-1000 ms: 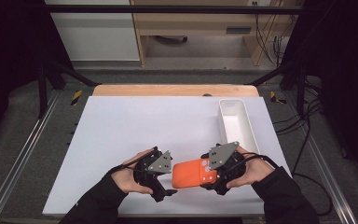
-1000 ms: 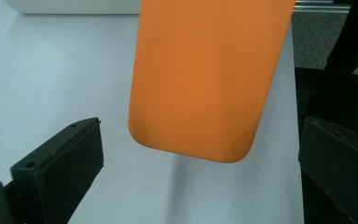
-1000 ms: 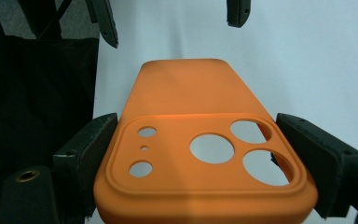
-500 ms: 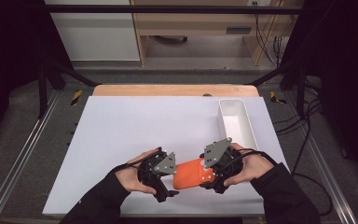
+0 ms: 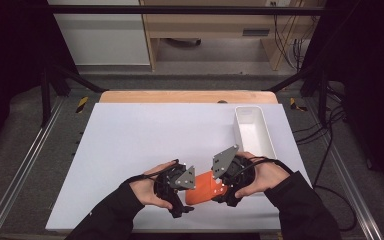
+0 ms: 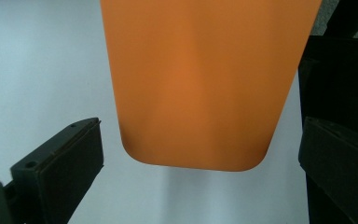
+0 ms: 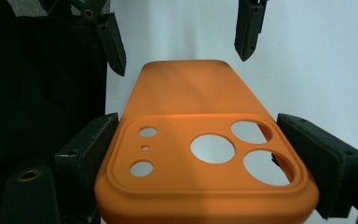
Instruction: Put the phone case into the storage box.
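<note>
Left tool (image 5: 192,186) agape, right tool (image 5: 220,184) clamped.

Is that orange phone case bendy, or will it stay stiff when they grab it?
The orange phone case is probably a bit bendy: it looks thin and hollow, with camera holes. Yet, squeezed by the right gripper, it sticks out flat without drooping. Its matte skin likely grips well, and it seems light.

One orange phone case (image 5: 203,188), one white tray (image 5: 252,130), two grippers (image 5: 192,186), seemingly nothing else tabletop.
</note>
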A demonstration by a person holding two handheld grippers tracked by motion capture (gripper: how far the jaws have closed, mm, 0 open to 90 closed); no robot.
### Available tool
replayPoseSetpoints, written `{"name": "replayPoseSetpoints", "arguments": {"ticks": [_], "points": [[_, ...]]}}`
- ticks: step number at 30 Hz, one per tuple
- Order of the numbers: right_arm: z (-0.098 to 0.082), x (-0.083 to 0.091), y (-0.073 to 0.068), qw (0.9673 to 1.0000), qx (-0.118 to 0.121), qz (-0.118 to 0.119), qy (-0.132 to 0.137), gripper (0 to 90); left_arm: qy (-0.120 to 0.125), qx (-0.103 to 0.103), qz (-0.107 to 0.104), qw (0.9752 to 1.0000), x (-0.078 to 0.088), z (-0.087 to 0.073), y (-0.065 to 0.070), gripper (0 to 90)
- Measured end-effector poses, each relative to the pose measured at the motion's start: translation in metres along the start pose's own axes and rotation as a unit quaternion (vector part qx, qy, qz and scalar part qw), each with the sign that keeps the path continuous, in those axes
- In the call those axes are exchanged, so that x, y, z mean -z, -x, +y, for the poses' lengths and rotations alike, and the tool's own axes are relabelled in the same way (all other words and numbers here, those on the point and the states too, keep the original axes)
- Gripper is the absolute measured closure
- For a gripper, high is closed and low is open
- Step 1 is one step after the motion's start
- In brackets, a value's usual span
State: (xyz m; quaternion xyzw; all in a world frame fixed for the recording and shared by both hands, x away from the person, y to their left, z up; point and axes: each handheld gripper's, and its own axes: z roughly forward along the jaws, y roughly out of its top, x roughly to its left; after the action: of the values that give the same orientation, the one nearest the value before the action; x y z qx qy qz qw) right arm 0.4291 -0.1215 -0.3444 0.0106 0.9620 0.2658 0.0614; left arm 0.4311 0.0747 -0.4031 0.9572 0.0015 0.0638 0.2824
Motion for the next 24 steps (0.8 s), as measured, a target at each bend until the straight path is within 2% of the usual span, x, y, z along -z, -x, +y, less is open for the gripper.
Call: {"name": "replayPoseSetpoints", "arguments": {"ticks": [15,19,21,24], "points": [[0.009,-0.005,0.000,0.9997,-0.002,0.007,-0.023,16.4,-0.028,-0.010,0.003,0.9996,-0.011,0.011,0.001,0.0],[0.010,-0.006,0.000,0.9997,-0.002,0.006,-0.025,16.3,-0.034,-0.007,0.004,0.9994,-0.014,0.013,0.002,0.0],[0.011,-0.007,0.000,0.9997,-0.003,0.006,-0.025,16.4,-0.045,-0.015,0.003,0.9989,-0.015,0.015,0.000,0.0],[0.011,-0.007,0.000,0.9996,-0.001,0.006,-0.026,16.4,-0.053,-0.015,-0.001,0.9985,-0.017,0.016,0.001,0.4]]}}
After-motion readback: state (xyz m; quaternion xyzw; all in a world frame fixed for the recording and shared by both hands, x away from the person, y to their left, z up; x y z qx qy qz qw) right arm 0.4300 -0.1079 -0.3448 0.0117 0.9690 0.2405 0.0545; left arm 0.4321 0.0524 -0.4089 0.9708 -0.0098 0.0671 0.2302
